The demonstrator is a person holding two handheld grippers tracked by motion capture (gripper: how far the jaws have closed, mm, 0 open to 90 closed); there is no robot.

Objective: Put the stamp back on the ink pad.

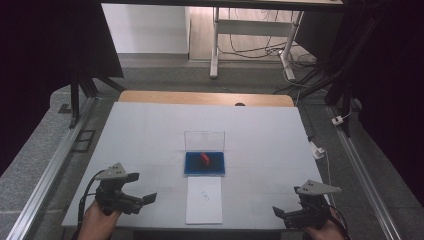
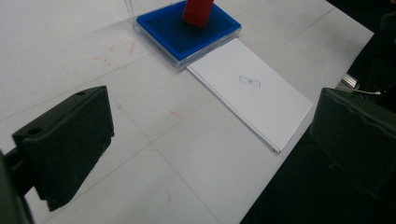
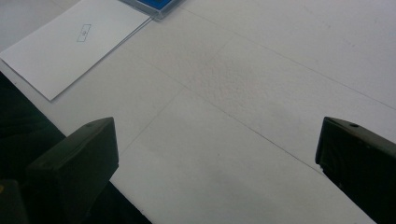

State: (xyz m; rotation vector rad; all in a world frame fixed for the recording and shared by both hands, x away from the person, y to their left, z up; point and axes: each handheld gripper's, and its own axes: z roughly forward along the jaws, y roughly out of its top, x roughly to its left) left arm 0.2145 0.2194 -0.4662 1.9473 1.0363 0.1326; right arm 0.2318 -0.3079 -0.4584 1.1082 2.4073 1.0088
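While held low over the near edge of the white tabletop (image 1: 150,130), caught released and empty on both sides.

Left hand-held gripper (image 1: 141,187), at 7 o'clock in the high view: jaws spread wide, pointed toward 3 o'clock, nothing between them, clasped from below by the left hand (image 1: 97,220). Right hand-held gripper (image 1: 286,205), at 5 o'clock: jaws likewise parted, pointed toward 9 o'clock, clasped by the right hand (image 1: 320,232). Both well apart from one another and touching none of the things between them.

At the centre of the tabletop: blue tray (image 1: 190,162), lying flat, with a red block (image 1: 205,159) standing upright inside it. Raised at the tray's 12 o'clock edge: clear lid (image 1: 204,141), upright. Just beside the tray's 6 o'clock edge: white sheet (image 1: 204,200), flat, reaching toward the near rim of the tabletop, marked with a small printed box (image 1: 204,195).

Seen along the left hand-held gripper (image 2: 215,121): bare tabletop between the open jaws, white sheet (image 2: 252,93) at 1 o'clock with its printed box (image 2: 250,81), blue tray (image 2: 159,28) at 12 o'clock, red block (image 2: 198,10) cut off by the top edge, a sliver of clear lid (image 2: 128,7) at 11 o'clock.

Seen along the right hand-held gripper (image 3: 217,144): jaws wide apart over bare tabletop, white sheet (image 3: 70,46) at 10 o'clock, a corner of blue tray (image 3: 156,4) at 11 o'clock.
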